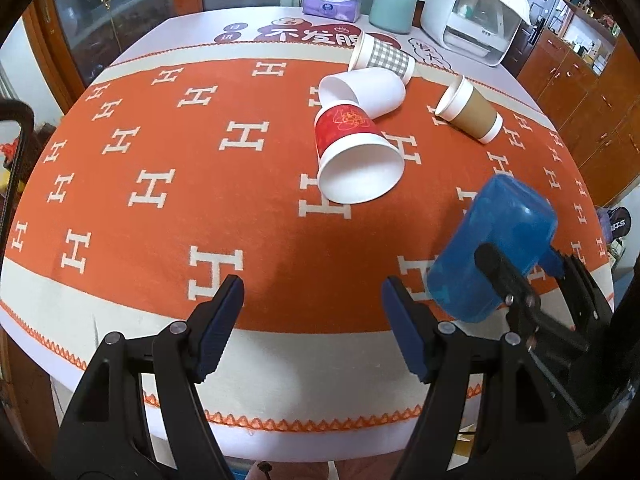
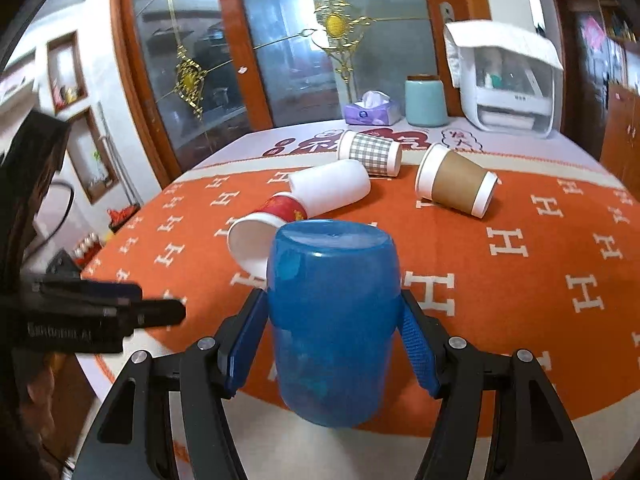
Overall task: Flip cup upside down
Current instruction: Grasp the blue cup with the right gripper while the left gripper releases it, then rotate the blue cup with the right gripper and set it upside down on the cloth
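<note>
A translucent blue plastic cup is held upside down, base up, between the blue pads of my right gripper, just above the orange cloth near the table's front edge. In the left wrist view the same cup shows at the right, tilted, with the right gripper shut on it. My left gripper is open and empty over the front of the cloth, left of the blue cup. It also shows in the right wrist view at the left edge.
Several paper cups lie on their sides on the orange H-patterned cloth: a red one, a white one, a checked one, a brown one. A tissue box, a teal jar and a white appliance stand at the back.
</note>
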### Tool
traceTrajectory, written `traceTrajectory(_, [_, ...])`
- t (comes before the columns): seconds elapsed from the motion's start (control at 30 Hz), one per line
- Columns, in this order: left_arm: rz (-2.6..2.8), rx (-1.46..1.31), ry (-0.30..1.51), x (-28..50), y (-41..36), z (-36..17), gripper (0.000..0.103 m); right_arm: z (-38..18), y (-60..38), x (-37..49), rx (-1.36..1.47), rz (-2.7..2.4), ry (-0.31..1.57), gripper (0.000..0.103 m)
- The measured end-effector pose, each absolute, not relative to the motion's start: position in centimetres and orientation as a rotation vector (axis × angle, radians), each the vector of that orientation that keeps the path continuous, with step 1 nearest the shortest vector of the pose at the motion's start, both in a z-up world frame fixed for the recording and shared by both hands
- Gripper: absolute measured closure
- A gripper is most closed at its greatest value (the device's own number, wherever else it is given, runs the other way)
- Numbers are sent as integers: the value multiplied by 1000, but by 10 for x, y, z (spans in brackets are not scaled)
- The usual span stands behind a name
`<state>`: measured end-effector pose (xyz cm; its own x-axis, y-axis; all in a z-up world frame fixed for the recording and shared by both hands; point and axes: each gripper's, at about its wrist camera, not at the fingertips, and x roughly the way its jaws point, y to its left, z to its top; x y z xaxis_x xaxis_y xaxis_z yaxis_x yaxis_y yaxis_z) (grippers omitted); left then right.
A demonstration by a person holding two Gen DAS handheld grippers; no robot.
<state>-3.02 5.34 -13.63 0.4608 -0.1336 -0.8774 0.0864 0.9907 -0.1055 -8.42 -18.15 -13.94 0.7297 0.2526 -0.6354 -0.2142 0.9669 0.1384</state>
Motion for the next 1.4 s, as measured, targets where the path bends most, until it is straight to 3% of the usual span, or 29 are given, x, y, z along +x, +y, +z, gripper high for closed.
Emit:
traceTrajectory(0.3, [-153, -42, 1079, -36, 52, -137, 34, -140, -167, -104, -23, 244, 703, 37])
traceTrajectory(0.47, [-166, -31, 1067, -39, 48, -132, 34, -139, -167, -107, -8, 241, 731, 27])
traceTrajectory(0.63, [-184, 5, 1062, -41, 40, -126, 34, -128, -174, -110, 42, 232, 752, 26])
traceTrajectory(1.2, [-187, 56, 1039, -52, 16, -56, 33, -7, -213, -138, 223, 100, 855, 21])
traceTrajectory(1.27, [-173, 38, 1021, -52, 15, -44, 33, 7, -211, -137, 208, 77, 854, 15])
traceTrajectory(1.4, [-158, -6, 984, -53, 14, -19, 33, 34, -211, -137, 198, 57, 852, 13])
